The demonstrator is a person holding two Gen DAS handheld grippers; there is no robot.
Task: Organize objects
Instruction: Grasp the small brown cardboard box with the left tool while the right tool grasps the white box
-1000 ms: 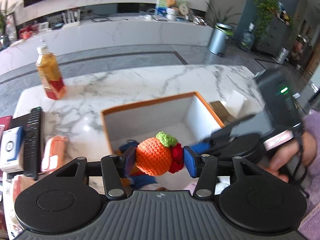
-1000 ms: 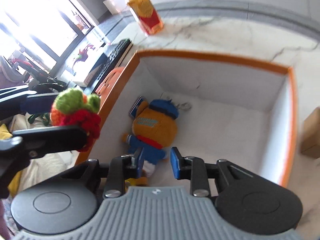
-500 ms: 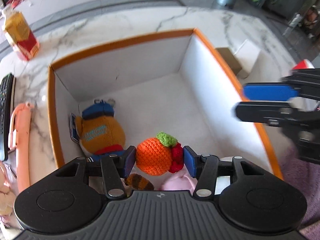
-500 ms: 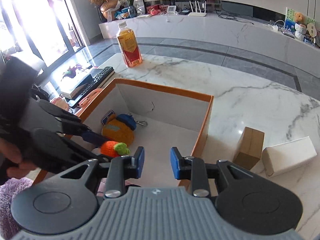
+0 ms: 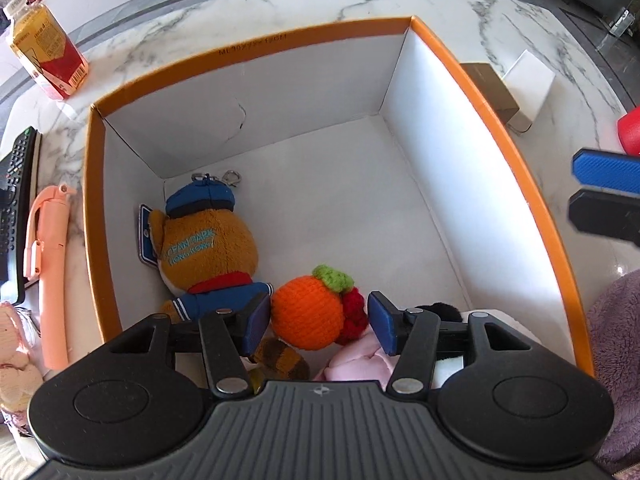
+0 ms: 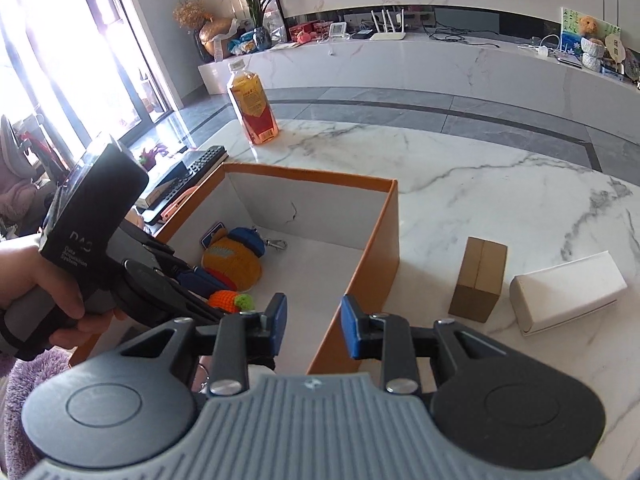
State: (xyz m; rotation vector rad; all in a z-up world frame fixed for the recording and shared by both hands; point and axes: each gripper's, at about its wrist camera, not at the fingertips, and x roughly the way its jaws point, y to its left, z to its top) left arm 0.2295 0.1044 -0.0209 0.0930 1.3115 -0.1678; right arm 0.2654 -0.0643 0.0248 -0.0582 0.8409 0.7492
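Observation:
My left gripper [image 5: 318,320] is low inside the orange-rimmed white box [image 5: 256,46], shut on an orange crocheted fruit toy [image 5: 306,312] with a green leaf and red berry. The right pad looks slightly off the toy. A brown plush bear in blue [image 5: 204,248] lies at the box's left, and pink and striped soft toys [image 5: 356,360] lie under the fruit. In the right wrist view the box [image 6: 380,240], the bear [image 6: 234,258] and the fruit [image 6: 226,300] show. My right gripper [image 6: 314,326] is open and empty above the box's right wall.
A drink bottle [image 5: 46,54] stands beyond the box on the marble table [image 6: 500,180]. A remote [image 5: 14,184] and a pink case [image 5: 48,276] lie left of the box. A brown carton [image 6: 478,278] and a white box [image 6: 568,292] lie to its right.
My left gripper has come over the box and gone down into it with the fruit toy. My right gripper has pulled up and back out of the box to its right wall.

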